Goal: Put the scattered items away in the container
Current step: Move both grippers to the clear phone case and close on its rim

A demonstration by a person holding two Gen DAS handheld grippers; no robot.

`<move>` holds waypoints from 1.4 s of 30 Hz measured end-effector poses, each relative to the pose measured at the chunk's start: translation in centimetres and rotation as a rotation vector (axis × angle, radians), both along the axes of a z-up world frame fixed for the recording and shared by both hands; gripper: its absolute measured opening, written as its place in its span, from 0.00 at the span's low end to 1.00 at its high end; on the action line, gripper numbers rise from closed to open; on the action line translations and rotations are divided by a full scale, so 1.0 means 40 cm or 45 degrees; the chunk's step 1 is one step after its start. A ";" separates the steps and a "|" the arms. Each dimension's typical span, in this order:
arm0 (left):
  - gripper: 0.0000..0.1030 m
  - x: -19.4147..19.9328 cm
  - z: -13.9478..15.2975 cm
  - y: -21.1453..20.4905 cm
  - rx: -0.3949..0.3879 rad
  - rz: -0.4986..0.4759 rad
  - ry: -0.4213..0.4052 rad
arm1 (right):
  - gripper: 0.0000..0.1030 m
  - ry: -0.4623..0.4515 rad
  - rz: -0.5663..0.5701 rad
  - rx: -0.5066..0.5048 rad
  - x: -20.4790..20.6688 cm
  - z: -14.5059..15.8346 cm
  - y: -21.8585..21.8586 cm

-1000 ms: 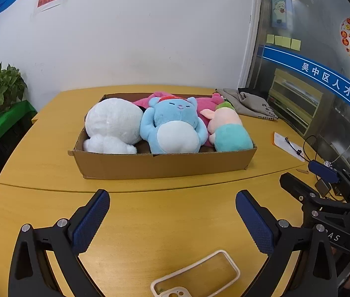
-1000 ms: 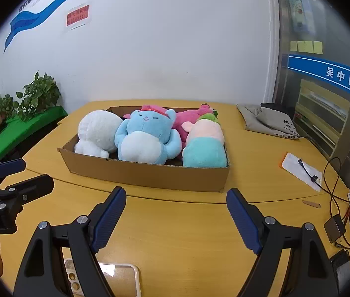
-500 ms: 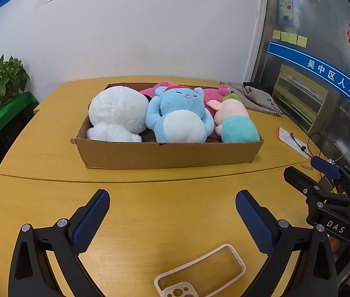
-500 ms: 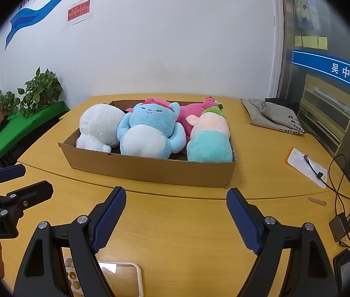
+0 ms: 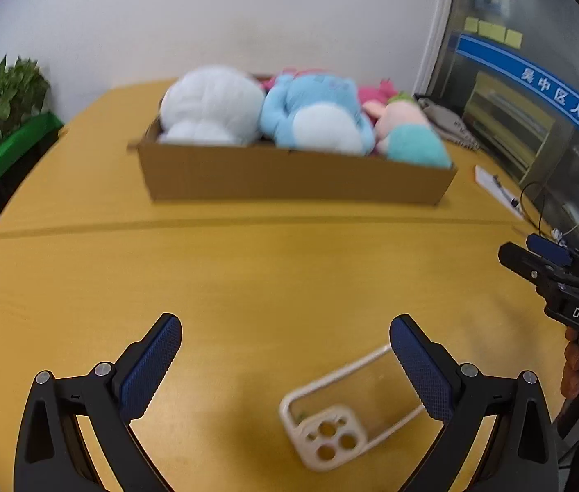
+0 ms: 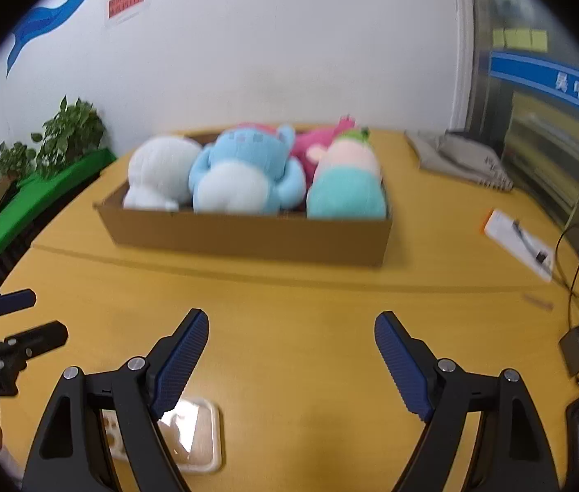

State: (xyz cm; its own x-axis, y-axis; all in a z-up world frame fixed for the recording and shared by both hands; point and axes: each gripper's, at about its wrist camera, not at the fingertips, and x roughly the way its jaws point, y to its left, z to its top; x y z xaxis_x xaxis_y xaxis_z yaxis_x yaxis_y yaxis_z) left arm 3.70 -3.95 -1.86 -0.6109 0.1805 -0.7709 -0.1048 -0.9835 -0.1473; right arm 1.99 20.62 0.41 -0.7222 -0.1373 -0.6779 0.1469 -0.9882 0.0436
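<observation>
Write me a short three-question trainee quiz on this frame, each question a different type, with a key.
1. True or false: the left tongs are shut on the phone case.
2. Multiple choice: the blue plush in the box lies between
A. the white plush and the teal plush
B. the plant and the notebook
C. the phone case and the box wall
3. Fill in: the one item lying on the table near the tongs, outside the box, is the ____.

Key
1. False: both the left tongs and the right tongs are open and empty.
2. A
3. Phone case
</observation>
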 end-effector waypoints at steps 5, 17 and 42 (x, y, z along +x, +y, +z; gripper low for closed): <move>0.99 0.032 -0.093 -0.011 0.014 -0.013 -0.146 | 0.80 -0.210 0.108 -0.022 0.024 -0.127 -0.030; 0.77 0.044 -0.166 0.064 -0.020 -0.259 -0.252 | 0.79 -0.337 0.398 0.051 0.057 -0.221 -0.105; 0.81 0.056 -0.178 0.131 -0.330 -1.254 -0.156 | 0.78 -0.252 1.756 0.459 0.008 -0.191 -0.214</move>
